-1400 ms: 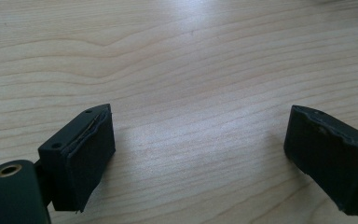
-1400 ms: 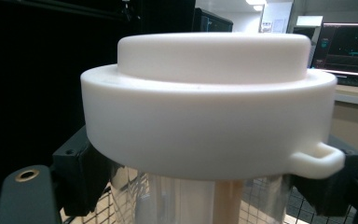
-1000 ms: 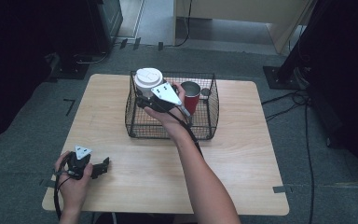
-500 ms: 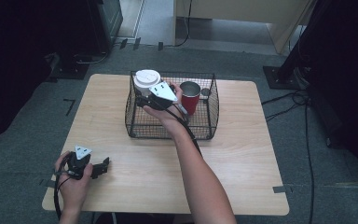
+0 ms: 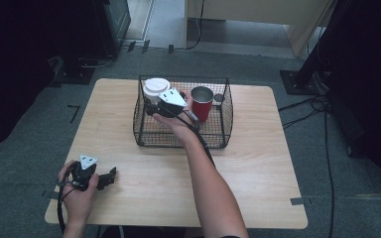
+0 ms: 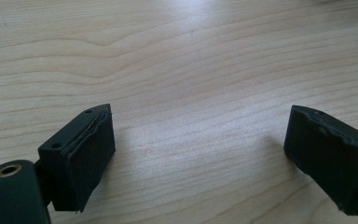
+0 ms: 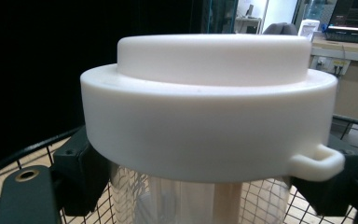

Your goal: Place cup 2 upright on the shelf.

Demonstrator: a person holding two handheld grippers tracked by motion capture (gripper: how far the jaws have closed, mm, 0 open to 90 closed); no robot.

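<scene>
A clear jar with a wide white lid (image 5: 156,85) (image 7: 205,116) stands at the far left of a black wire basket (image 5: 183,145). My right gripper (image 5: 154,102) (image 7: 196,184) reaches in over the basket's front. Its jaws sit just under the lid on either side of the clear body, shut on the jar. A red cup (image 5: 202,101) stands upright in the basket, right of that hand. My left gripper (image 5: 110,177) (image 6: 200,154) rests open on the wooden table (image 5: 258,173) near the front left corner, with bare wood between its pads.
A small grey round thing (image 5: 219,97) lies in the basket's far right corner. Basket wires (image 7: 23,154) rise close around the jar. Cables (image 5: 322,114) run over the floor to the right of the table.
The right gripper and the jar have shifted very slightly to the left. The left gripper has stayed where it was.
</scene>
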